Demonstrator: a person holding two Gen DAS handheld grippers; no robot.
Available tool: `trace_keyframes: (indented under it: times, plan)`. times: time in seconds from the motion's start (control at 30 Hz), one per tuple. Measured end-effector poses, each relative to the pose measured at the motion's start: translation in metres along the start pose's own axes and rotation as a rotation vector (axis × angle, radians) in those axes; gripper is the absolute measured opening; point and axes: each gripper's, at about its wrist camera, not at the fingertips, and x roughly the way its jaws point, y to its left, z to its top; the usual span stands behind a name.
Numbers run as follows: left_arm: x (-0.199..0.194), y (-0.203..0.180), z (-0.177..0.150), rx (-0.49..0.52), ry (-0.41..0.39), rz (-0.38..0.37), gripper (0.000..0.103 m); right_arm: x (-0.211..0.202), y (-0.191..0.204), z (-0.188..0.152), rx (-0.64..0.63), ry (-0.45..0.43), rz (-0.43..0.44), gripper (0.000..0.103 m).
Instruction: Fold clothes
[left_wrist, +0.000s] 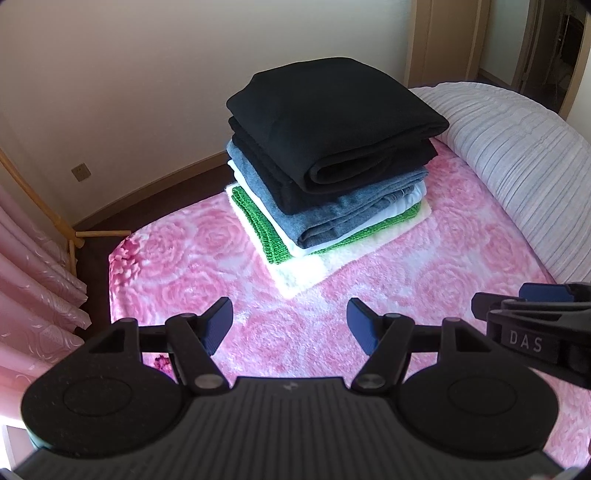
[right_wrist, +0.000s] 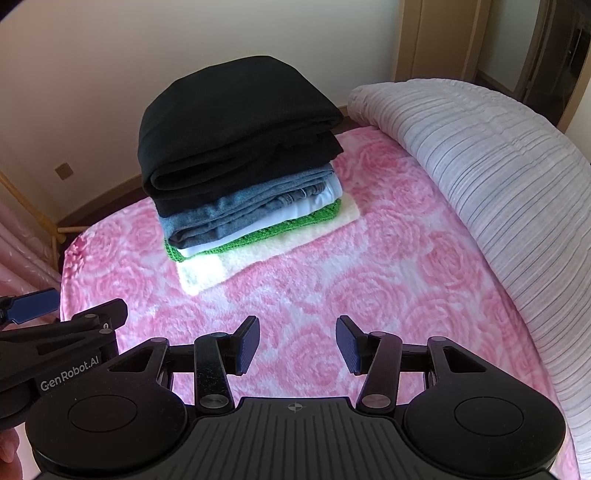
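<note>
Folded clothes stacked on a pink bed, both grippers empty

The stack lies at 12 o'clock on the rose blanket, five visible layers; one striped duvet at 2 o'clock. Left gripper and right gripper hover with jaws apart, nothing between.

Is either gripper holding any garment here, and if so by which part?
Nothing is held. The left gripper and right gripper both stand open over the pink blanket, short of the folded stack.
</note>
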Motion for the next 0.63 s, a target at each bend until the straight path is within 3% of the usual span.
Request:
trace_keyframes:
  times: [0.63]
  plan:
    - [-0.027,0.020,0.003,0.008,-0.059,0.001,0.065,-0.027,0.027,-0.002,-0.012,-0.033,-0.015,0.050]
